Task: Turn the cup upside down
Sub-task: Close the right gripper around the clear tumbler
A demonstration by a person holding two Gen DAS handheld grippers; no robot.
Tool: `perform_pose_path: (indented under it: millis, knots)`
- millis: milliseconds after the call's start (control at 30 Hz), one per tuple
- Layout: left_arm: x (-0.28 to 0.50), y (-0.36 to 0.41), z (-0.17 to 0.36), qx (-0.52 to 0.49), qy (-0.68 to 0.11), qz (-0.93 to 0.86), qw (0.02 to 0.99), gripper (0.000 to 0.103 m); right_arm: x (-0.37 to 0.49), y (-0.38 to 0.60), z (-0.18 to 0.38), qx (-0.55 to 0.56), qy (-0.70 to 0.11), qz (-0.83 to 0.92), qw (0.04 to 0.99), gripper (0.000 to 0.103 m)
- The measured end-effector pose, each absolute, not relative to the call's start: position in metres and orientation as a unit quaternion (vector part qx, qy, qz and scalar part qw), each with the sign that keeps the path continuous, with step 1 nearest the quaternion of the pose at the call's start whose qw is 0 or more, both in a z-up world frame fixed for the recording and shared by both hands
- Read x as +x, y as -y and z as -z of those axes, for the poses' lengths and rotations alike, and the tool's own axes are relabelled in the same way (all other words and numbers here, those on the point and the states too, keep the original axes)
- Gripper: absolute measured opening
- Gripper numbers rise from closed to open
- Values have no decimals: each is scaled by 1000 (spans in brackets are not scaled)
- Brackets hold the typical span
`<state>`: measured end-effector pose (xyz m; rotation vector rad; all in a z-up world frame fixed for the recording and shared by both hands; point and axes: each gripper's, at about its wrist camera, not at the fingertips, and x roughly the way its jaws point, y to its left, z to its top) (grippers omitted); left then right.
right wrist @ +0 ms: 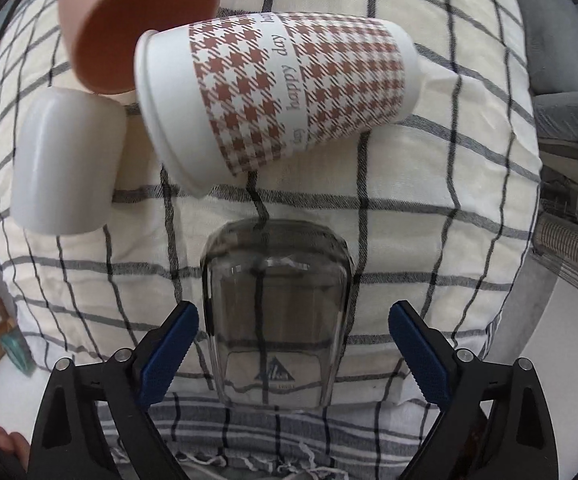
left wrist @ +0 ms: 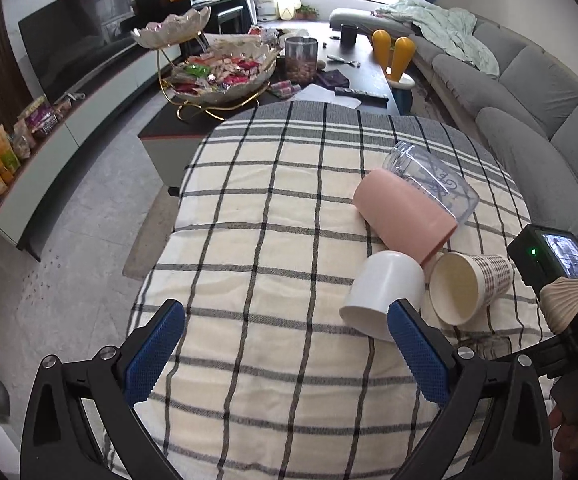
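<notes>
Several cups lie on their sides on a checked cloth: a clear plastic cup, a pink cup, a white cup and a houndstooth paper cup. My left gripper is open and empty, its right finger just in front of the white cup. In the right wrist view a clear glass stands between the fingers of my open right gripper, apparently mouth down. Beyond it lie the paper cup, the white cup and the pink cup.
A dark coffee table behind the cloth holds a tiered snack bowl, a jar and small items. A grey sofa runs along the right. A TV unit lines the left wall.
</notes>
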<state>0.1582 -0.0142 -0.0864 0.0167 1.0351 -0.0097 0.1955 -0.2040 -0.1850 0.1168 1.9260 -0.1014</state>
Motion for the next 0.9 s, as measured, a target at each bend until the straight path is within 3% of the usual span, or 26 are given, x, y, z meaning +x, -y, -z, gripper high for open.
perform_pose_path:
  millis: [300,567,733,900]
  knots:
    - [168,9,99,5,-505,3,863,103,210,191,213,59,-835,29,547,68]
    - [152,10,91,17,-479,-3,878,103,187,197,185,86,-787,37,610,67]
    - [126,-4,78,-24,-416,-17,909,103,161,192,137,92,-679,26,727,67]
    - [99,-10,76,-9,-351,-36,936,103,127,176,107,78,-513,26,854,67]
